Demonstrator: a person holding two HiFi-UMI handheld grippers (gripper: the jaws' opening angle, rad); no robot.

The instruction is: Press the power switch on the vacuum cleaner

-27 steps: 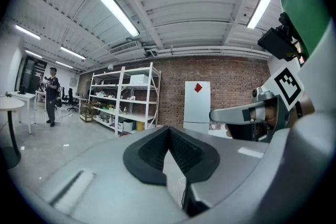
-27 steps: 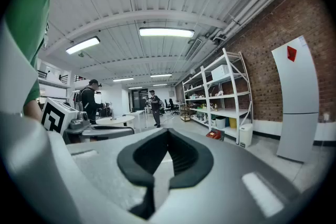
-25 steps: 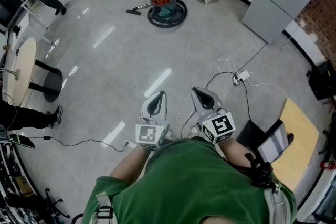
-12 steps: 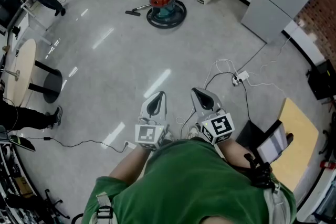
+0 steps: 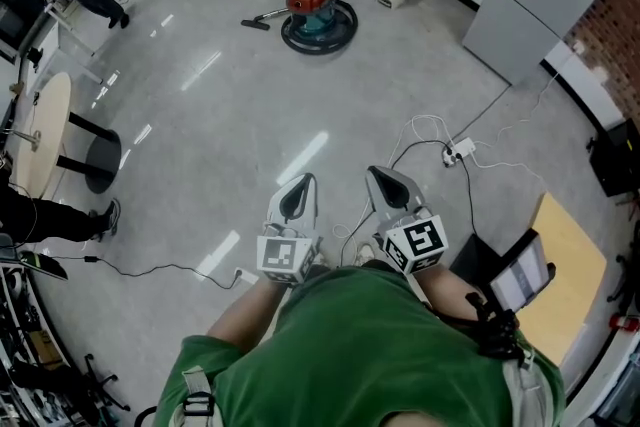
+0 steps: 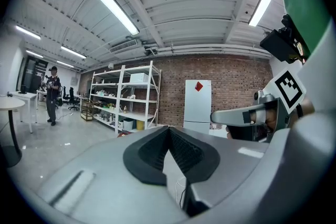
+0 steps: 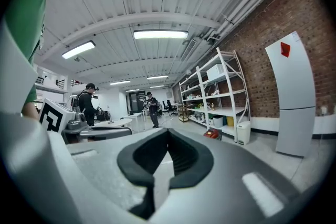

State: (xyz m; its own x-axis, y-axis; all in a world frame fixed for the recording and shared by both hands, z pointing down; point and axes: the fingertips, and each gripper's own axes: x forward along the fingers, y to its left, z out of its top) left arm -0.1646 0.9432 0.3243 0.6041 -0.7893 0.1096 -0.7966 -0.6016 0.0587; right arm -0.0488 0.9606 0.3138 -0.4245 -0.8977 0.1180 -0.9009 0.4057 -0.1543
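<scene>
In the head view the vacuum cleaner (image 5: 316, 3) sits on the floor (image 5: 250, 105) at the upper middle of the frame, in front of the shelves. My two claws are at the lower middle, close in against my body and well apart from the machine. The left claw (image 5: 297, 200) and right claw (image 5: 390, 190) point roughly toward it, side by side, with only open floor between them and it. In the left gripper view the left claw (image 6: 169, 131) is closed, its black pads meeting at the tip with nothing between them; I can barely make out the vacuum cleaner past the jaw. In the right gripper view the right claw (image 7: 167, 134) is likewise closed and empty, and the vacuum cleaner (image 7: 212, 134) shows small and red, right of centre below the shelves (image 7: 220, 97). As I judge it, nothing of the task is done yet. I have the whole walk across ahead of me, then finding the switch and pressing it.
</scene>
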